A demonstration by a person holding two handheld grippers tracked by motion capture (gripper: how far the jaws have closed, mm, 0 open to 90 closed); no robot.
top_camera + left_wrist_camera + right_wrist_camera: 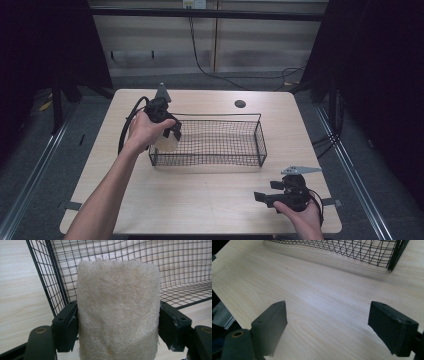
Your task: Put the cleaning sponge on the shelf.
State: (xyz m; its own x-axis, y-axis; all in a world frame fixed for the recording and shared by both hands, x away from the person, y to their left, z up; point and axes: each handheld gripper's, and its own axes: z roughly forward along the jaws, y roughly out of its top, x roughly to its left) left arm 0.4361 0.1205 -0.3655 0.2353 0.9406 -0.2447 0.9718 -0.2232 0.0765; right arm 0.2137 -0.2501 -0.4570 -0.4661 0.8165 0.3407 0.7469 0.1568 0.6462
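Your left gripper (171, 131) clamped a pale loofah sponge (117, 312) at the wire basket's (260, 137) left end; your right gripper (265, 197) hung agape, low over the table (200, 200).

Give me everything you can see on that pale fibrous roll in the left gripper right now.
The roll is cream-white, coarse and fuzzy like loofah, roughly cylindrical, standing upright in the left gripper view. The left gripper is shut on it, one black jaw pressing each side. From the high view it hangs at the left end of the black wire basket; whether it touches the mesh is unclear. Its bottom end is out of frame.
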